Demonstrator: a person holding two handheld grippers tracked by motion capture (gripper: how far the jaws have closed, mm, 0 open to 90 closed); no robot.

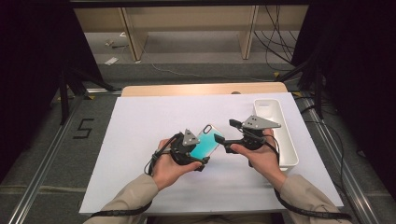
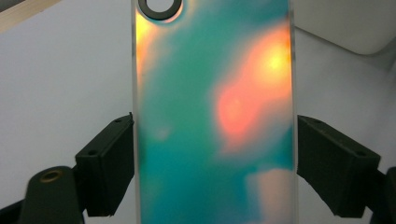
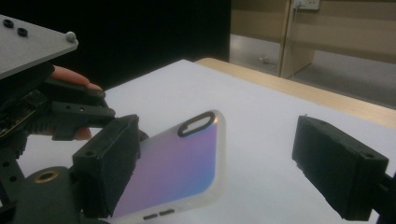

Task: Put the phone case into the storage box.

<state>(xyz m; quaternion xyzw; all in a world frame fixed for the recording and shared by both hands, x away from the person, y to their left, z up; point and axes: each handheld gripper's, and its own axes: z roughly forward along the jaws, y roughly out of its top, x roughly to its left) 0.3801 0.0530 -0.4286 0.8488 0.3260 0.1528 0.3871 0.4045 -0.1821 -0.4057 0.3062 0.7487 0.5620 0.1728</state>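
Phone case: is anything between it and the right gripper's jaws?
Nothing visible. The phone case, clamped across its width by the left gripper, juts toward the right gripper, whose jaws stand open beside its free end with only bare white table beneath.

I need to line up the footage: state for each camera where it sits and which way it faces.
High view: above the person's side, looking forward and down on the table; forearms, hands, left gripper and right gripper show.
Left gripper view: rides the left gripper, looks along its jaws clamping the phone case.
Right gripper view: rides the right gripper, faces the case, left gripper beyond.
All share the case.
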